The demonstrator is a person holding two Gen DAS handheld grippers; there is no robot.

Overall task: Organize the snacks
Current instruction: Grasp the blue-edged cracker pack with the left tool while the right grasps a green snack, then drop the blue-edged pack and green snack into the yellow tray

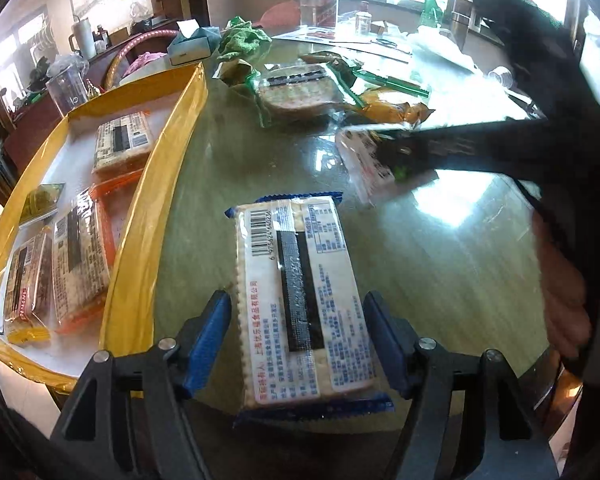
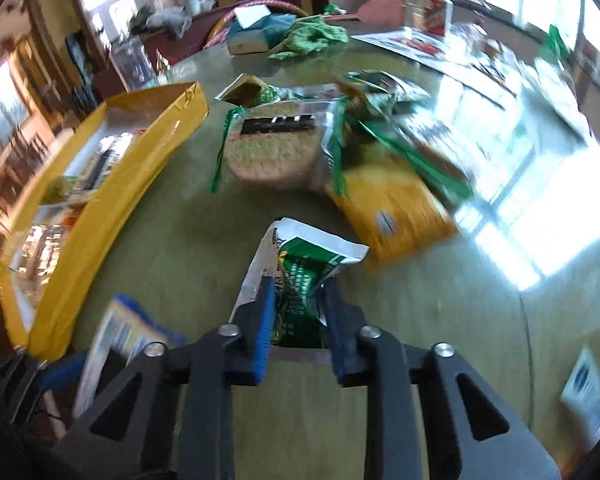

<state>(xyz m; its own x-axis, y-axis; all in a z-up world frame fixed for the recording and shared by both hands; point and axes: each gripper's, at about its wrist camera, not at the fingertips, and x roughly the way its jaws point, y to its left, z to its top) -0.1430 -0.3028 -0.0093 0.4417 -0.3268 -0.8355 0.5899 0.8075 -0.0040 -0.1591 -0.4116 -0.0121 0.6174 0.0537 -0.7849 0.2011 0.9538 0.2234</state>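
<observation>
My left gripper is shut on a blue-edged cracker pack, label side up, low over the green table. The yellow-walled box lies to its left with several cracker packs inside. My right gripper is shut on a white and green snack packet and holds it over the table; in the left wrist view it shows at right. More snacks lie ahead: a green-edged cracker pack and a yellow pack.
A green cloth, a tissue box, bottles and papers lie at the table's far side. A small white packet lies near the right edge. A clear jug stands behind the box.
</observation>
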